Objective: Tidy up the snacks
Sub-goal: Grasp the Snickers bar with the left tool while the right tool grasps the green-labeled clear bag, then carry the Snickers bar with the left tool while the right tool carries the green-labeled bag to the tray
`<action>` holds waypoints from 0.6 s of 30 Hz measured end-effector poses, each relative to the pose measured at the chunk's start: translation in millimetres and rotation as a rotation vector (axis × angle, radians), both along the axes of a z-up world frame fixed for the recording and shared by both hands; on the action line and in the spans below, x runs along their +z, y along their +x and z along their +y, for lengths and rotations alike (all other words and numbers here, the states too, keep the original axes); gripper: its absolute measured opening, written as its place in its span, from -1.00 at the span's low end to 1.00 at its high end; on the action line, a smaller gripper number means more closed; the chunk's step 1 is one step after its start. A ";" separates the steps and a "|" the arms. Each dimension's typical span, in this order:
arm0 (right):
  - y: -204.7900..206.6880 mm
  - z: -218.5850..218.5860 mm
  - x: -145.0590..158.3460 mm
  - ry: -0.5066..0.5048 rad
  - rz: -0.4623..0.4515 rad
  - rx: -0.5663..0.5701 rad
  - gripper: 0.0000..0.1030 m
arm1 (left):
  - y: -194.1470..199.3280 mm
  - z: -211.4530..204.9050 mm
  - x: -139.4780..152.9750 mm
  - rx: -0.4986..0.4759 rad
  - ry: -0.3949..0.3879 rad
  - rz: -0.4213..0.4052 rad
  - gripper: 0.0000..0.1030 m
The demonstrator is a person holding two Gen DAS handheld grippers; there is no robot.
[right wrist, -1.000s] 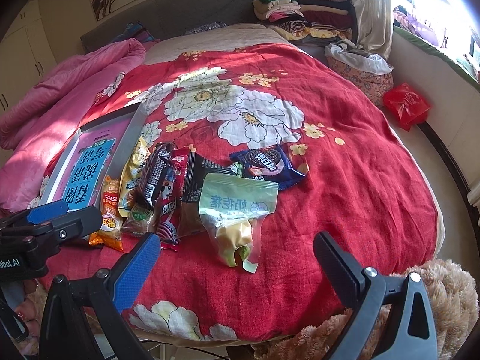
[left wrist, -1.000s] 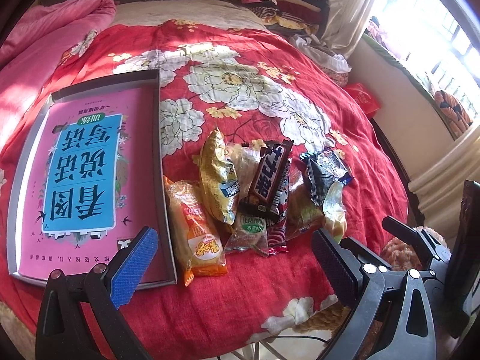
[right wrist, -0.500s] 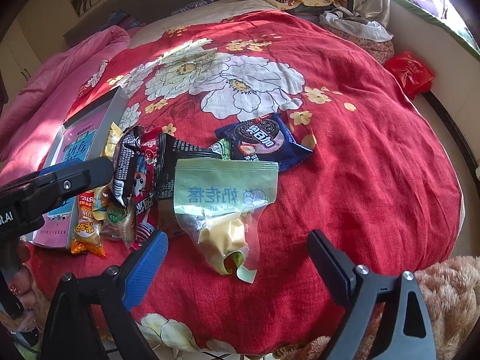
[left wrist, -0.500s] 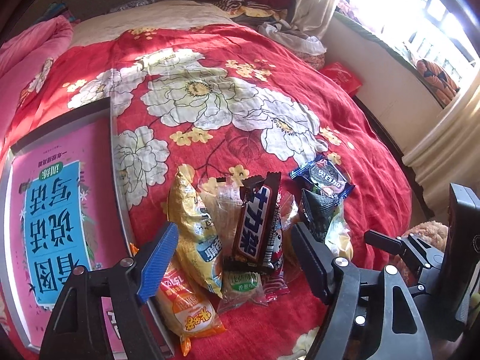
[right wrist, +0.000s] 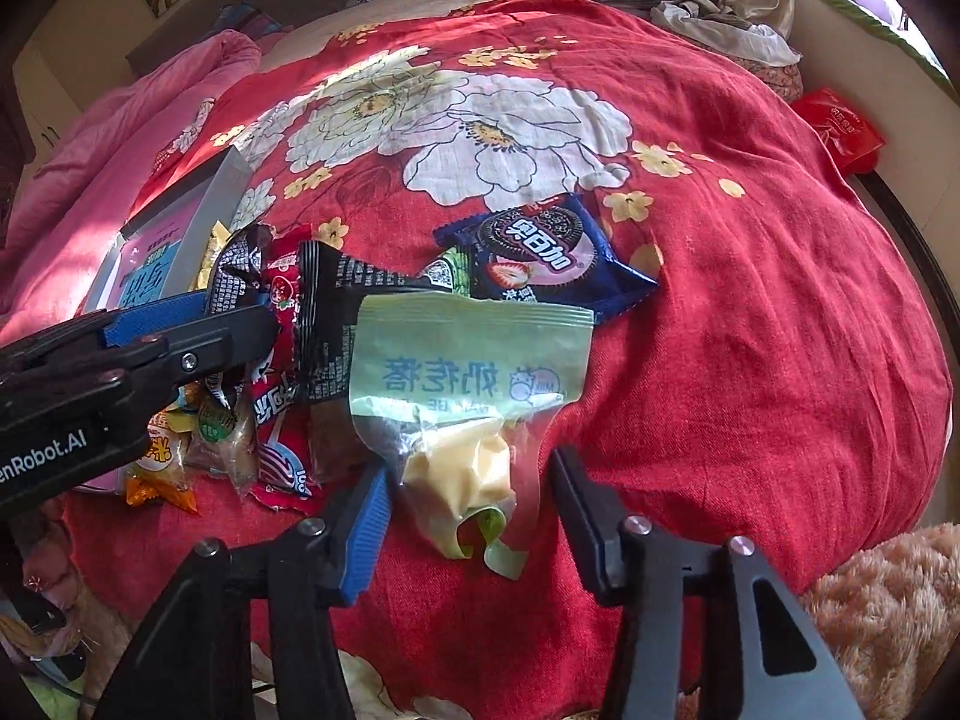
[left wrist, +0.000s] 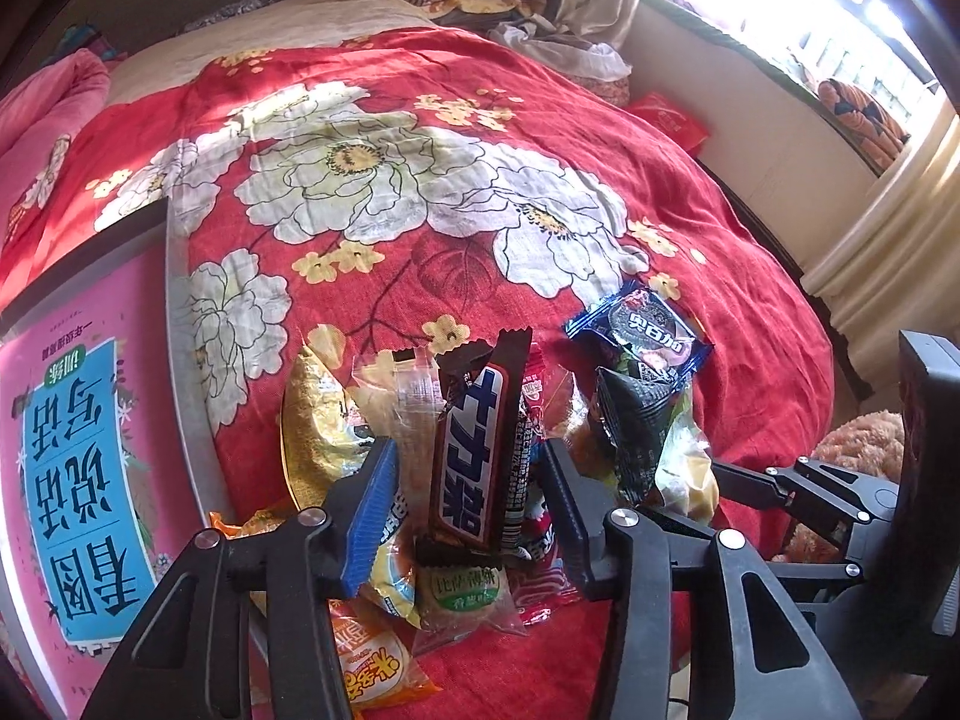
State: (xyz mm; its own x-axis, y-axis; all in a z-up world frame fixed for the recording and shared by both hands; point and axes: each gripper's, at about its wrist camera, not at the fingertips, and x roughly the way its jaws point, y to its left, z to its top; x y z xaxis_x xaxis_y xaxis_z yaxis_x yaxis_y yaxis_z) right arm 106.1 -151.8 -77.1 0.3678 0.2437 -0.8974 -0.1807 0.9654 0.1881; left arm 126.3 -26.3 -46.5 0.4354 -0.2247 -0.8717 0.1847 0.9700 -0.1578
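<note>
left wrist view
- surface: we see a red floral bedspread (left wrist: 420, 192) with the snacks heaped near its front edge.
- left gripper (left wrist: 468, 504): we note its jaws closing around the brown chocolate bar (left wrist: 474, 450); the bar stands between the blue pad and the black pad, and we see a gap on both sides, so nothing is gripped yet.
- neighbours: gold packet (left wrist: 312, 426) just left of the bar, clear green-label packet (left wrist: 462, 594) under its lower end, orange packet (left wrist: 372, 666) at the bottom.
- further right: black wrapper (left wrist: 636, 420) and the blue cookie packet (left wrist: 642, 324) behind it.
- tray: pink book in a grey tray (left wrist: 180, 324), left of the pile.

right wrist view
- right gripper (right wrist: 468, 510): we note its jaws closing either side of the pale green bag (right wrist: 468, 360); the bag's clear lower end with the yellow candy (right wrist: 462, 468) sits between the pads, which do not press on it.
- bag position: front of the pile, overlapping the black wrapper (right wrist: 330, 324), with the blue cookie packet (right wrist: 540, 246) just behind.
- other gripper: we see it at the left edge, over the pile.
</note>
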 end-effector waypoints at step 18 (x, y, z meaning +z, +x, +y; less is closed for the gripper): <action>-18.2 -18.8 37.5 0.141 -0.142 -0.030 -0.36 | -7.3 30.5 12.3 0.059 -0.200 -0.021 -0.42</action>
